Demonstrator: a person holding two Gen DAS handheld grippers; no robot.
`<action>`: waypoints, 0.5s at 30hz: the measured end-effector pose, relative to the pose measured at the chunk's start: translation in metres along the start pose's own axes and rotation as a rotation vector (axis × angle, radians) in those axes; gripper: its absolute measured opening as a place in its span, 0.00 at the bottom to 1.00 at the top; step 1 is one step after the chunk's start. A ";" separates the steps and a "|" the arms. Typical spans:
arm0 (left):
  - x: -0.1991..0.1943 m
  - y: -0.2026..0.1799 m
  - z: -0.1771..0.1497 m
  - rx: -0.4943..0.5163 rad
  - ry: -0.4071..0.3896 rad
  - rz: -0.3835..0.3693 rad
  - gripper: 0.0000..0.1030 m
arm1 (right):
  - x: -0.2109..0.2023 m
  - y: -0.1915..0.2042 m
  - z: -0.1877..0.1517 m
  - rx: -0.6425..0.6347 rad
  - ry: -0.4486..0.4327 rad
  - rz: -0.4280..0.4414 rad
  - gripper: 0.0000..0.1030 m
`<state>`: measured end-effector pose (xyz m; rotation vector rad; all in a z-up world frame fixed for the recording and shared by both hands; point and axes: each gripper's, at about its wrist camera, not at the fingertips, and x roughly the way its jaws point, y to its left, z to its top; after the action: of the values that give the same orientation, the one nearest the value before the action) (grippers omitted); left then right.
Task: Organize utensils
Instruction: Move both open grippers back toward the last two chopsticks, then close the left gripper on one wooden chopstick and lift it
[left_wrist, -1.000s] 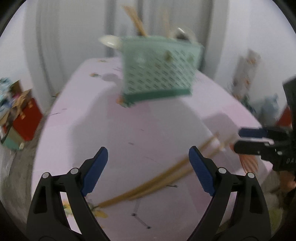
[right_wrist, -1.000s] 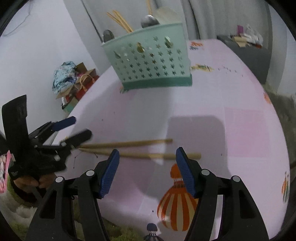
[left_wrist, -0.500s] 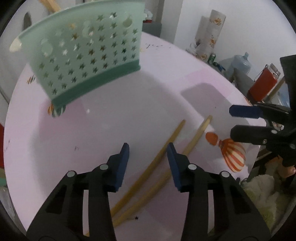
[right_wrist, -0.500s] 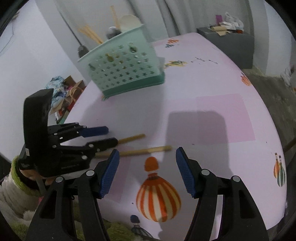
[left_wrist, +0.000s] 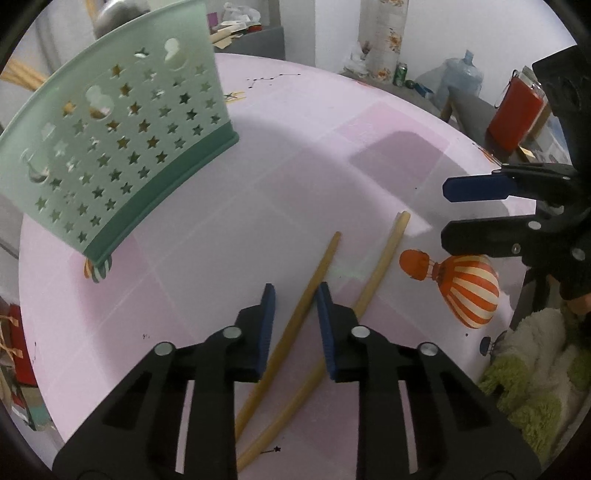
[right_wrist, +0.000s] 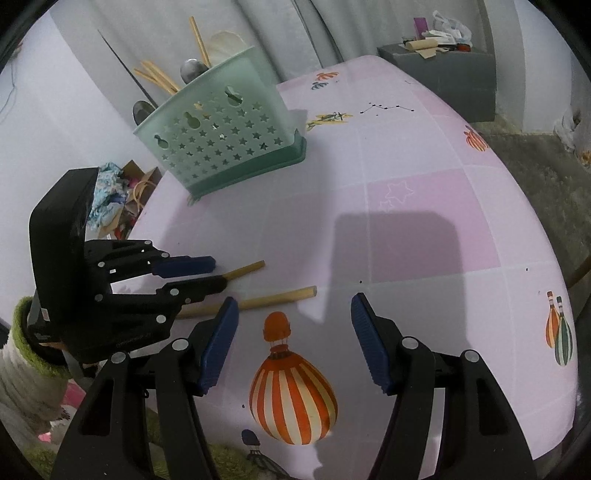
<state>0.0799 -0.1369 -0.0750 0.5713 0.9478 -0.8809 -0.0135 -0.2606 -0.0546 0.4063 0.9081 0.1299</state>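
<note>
Two wooden chopsticks (left_wrist: 317, 291) lie on the pink surface (left_wrist: 280, 155), light, stiff and slick. The left tool (left_wrist: 294, 314) is closing astride the nearer one mid-shaft, a sensible hold; the right tool (right_wrist: 293, 339) hangs spread, empty.

Pale curtains (right_wrist: 288, 33) hang along the top of the right wrist view, with a grey cabinet (right_wrist: 443, 74) piled with clutter at upper right. The pink worktop (right_wrist: 424, 229) fills the middle; grey-green carpet (right_wrist: 535, 166) lies beyond its right edge.
</note>
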 end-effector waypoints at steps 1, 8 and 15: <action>0.001 0.000 0.002 0.005 0.000 -0.002 0.16 | 0.000 0.000 0.000 -0.001 -0.002 0.001 0.60; 0.003 0.003 0.008 -0.063 -0.021 -0.029 0.06 | -0.006 0.004 -0.001 -0.012 -0.010 0.011 0.60; -0.003 0.029 -0.005 -0.246 -0.069 -0.076 0.05 | -0.002 0.018 -0.003 -0.031 0.043 0.083 0.56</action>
<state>0.1015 -0.1168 -0.0737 0.2942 1.0026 -0.8319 -0.0155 -0.2434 -0.0476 0.4140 0.9305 0.2294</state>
